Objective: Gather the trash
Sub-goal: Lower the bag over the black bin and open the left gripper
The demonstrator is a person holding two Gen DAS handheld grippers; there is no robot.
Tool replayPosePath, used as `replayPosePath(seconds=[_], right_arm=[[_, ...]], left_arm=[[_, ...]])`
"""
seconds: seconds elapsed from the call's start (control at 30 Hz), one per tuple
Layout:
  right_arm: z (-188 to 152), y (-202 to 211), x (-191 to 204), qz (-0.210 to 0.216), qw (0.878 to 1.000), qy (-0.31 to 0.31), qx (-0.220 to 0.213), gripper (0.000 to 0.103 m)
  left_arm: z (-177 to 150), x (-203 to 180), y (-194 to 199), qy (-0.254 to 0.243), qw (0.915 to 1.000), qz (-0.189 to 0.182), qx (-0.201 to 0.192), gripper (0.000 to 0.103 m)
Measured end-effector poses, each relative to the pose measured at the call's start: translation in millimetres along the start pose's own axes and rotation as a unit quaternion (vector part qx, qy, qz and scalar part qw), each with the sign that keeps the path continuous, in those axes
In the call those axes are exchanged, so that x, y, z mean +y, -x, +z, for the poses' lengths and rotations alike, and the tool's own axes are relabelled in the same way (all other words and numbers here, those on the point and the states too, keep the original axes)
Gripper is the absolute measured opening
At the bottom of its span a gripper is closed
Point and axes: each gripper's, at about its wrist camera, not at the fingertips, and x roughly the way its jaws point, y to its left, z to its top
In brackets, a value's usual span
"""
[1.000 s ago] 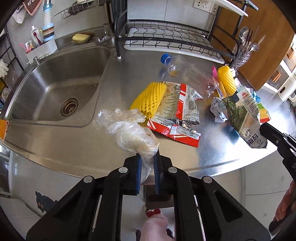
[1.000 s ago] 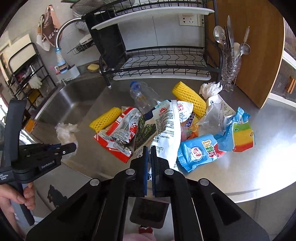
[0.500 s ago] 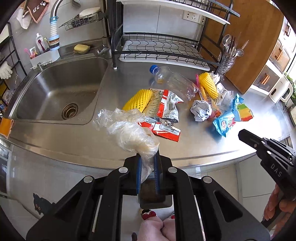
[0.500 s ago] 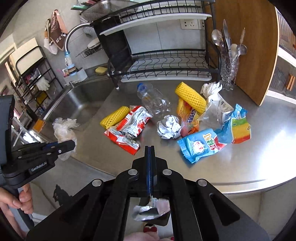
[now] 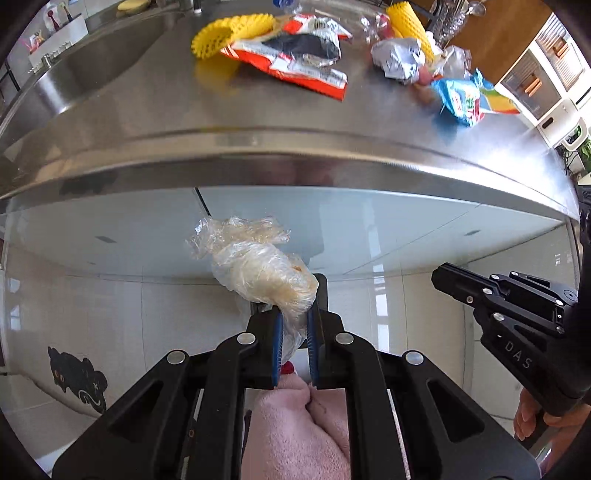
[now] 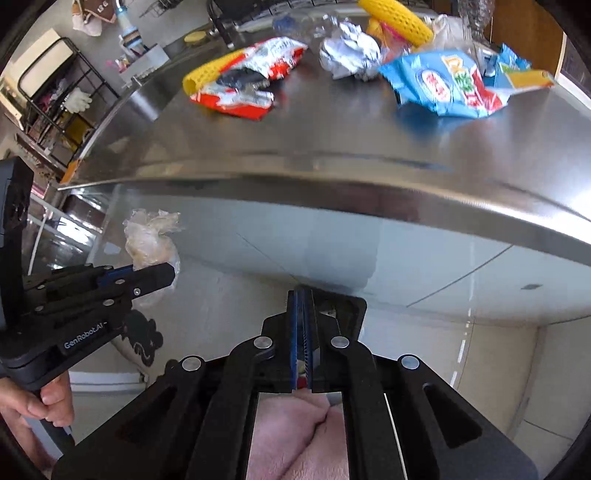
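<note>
My left gripper (image 5: 294,325) is shut on a crumpled clear plastic bag (image 5: 258,267) and holds it below the steel counter edge (image 5: 295,155), in front of the cabinet. The bag also shows in the right wrist view (image 6: 149,243), with the left gripper (image 6: 162,275) beside it. My right gripper (image 6: 303,317) is shut with nothing visible between its pads, also below the counter edge (image 6: 332,177); it shows at the right of the left wrist view (image 5: 443,273). On the counter lie a red snack wrapper (image 5: 295,62), yellow foam nets (image 5: 221,35), a crumpled foil ball (image 6: 349,51) and a blue wrapper (image 6: 443,85).
A sink (image 5: 92,55) is at the counter's left. White cabinet fronts (image 5: 369,229) are below the counter. A wire rack with gloves (image 6: 62,92) stands at left. Pink cloth (image 5: 295,424) shows below both grippers.
Both grippers have dropped from above the counter to below its front edge. The left still holds the plastic bag. The wrapper seen in the right gripper a second ago is gone.
</note>
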Motion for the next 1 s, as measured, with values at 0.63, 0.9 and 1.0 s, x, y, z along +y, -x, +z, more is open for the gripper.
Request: replayPosePath(seconds=[0.63, 0.9, 1.0], right_arm=[[-41, -93, -59, -0.047, 0.993, -0.071, 0.077, 0.1], [-64, -146, -76, -0.073, 0.989, -0.077, 0.103, 0.1], [-70, -163, -77, -0.086, 0.988, -0.065, 0.113, 0.1]], left_arm=[[-27, 9, -124, 0.009, 0.9957, -0.043, 0.082, 0.01], [-41, 15, -200, 0.015, 0.9877, -0.056, 0.145, 0.014], [-43, 14, -223, 0.012, 0.9849, -0.053, 0.165, 0.016]])
